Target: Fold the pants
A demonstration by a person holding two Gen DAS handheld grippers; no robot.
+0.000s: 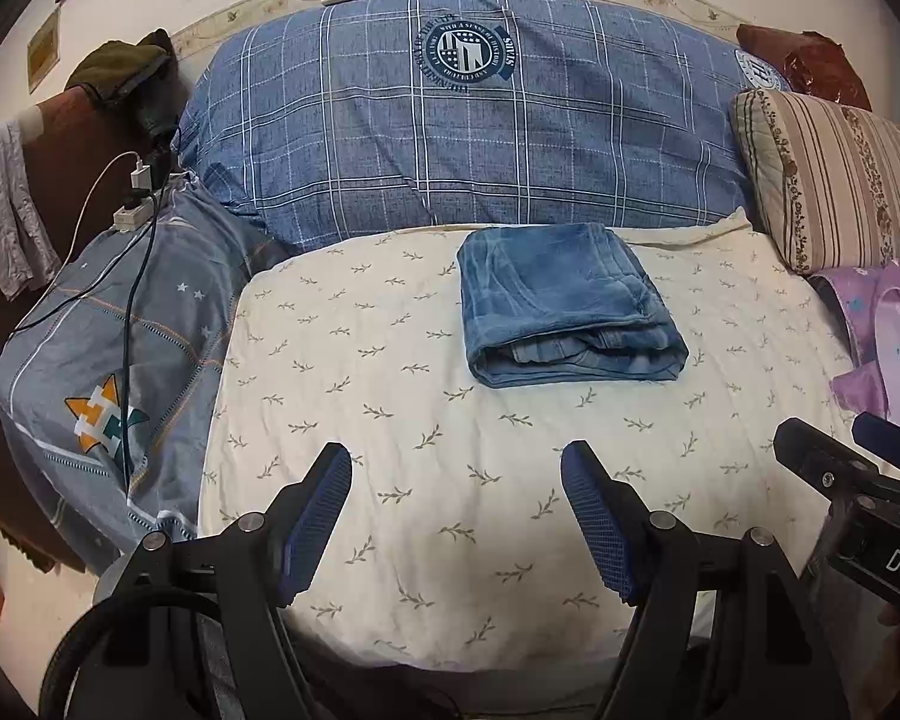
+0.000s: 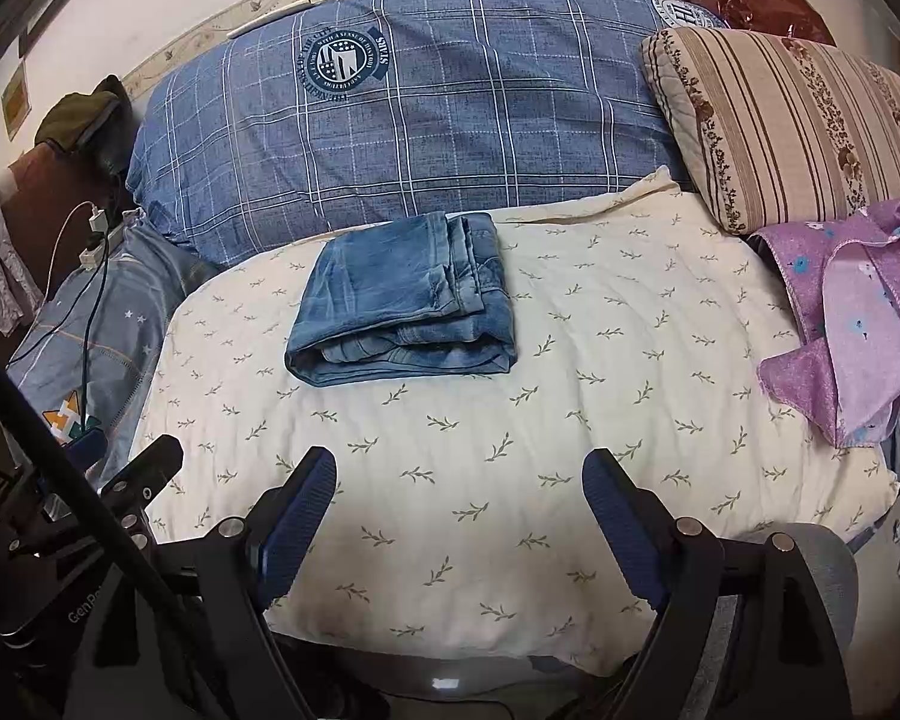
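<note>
1. Pants (image 1: 567, 306) (image 2: 405, 306): blue jeans, folded into a compact rectangular bundle, lying on the cream leaf-print quilt (image 1: 450, 480) (image 2: 570, 420) of the bed, near its far edge.
2. Orientation: the rolled fold edge faces the cameras and runs left-right; the bundle's slightly longer side runs away toward the blue plaid pillow (image 1: 450, 138) (image 2: 420, 138).
3. Left tongs (image 1: 456, 474): spread wide, holding nothing, above the quilt, well short of the jeans.
4. Right tongs (image 2: 459, 477): same, wide and empty.
5. Striped pillow (image 1: 834, 180) (image 2: 792, 120) and purple cloth (image 2: 858, 312) sit to the right.
</note>
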